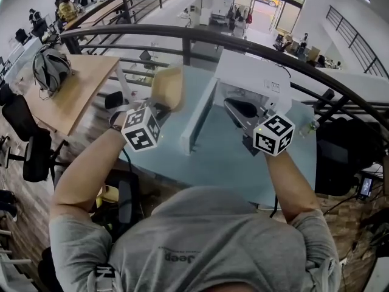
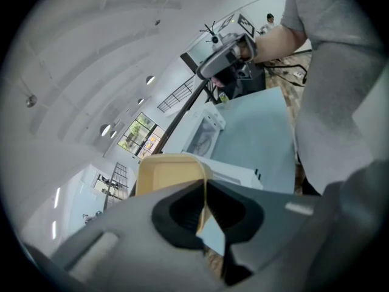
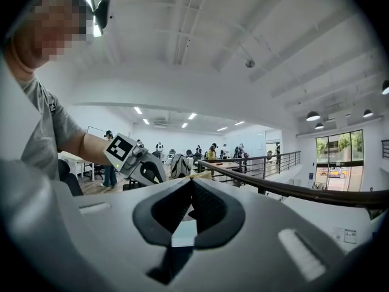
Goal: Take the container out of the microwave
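Observation:
A tan plastic container (image 1: pixel 168 87) is held up above the left part of the table, clear of the white microwave (image 1: pixel 250 78). My left gripper (image 1: pixel 161 106) is shut on the container's rim (image 2: pixel 172 174), and the thin wall is pinched between the jaws (image 2: pixel 203 190). The microwave's door (image 1: pixel 198 118) stands open toward me. My right gripper (image 1: pixel 231 104) hovers in front of the microwave's opening, shut with nothing between its jaws (image 3: pixel 191 186). In the right gripper view the left gripper (image 3: pixel 135 160) shows off to the left.
The microwave stands on a pale blue table (image 1: pixel 243 160) against a dark curved railing (image 1: pixel 261 48). Beyond the railing is a drop to a lower floor. A wooden desk (image 1: pixel 79 93) with a backpack (image 1: pixel 50 69) and black chairs (image 1: pixel 30 154) lie to the left.

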The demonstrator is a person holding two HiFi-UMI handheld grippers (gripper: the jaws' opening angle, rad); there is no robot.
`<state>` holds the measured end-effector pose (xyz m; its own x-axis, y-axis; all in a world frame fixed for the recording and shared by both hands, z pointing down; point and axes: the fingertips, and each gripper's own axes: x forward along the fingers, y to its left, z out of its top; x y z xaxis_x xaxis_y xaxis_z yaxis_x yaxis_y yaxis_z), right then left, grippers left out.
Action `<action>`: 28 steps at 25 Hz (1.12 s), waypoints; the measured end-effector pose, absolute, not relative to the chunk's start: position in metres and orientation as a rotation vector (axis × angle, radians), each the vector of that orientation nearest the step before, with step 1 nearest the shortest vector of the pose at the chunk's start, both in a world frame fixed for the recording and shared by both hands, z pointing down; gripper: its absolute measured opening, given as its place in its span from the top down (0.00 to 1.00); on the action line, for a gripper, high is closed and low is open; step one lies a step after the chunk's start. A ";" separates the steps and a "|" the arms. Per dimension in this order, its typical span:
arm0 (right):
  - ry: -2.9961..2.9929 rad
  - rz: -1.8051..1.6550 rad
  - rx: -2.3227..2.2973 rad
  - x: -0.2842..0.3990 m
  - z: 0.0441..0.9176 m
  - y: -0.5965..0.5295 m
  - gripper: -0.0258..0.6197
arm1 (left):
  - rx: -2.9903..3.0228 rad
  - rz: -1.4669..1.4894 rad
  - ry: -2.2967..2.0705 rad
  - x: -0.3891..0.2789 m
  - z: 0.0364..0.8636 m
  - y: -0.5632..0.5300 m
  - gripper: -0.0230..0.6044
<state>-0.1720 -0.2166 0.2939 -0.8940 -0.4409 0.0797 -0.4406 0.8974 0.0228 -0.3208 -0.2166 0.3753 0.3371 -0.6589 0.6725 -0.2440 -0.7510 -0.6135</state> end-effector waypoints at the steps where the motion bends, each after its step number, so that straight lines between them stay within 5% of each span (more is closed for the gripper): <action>1: -2.976 0.000 0.695 -0.178 0.297 -0.218 0.96 | -2.207 -1.399 0.788 -0.327 0.382 -0.218 0.91; 28: -2.838 0.189 0.922 -0.207 0.409 -0.264 0.96 | -2.278 -1.569 0.589 -0.385 0.589 -0.232 0.91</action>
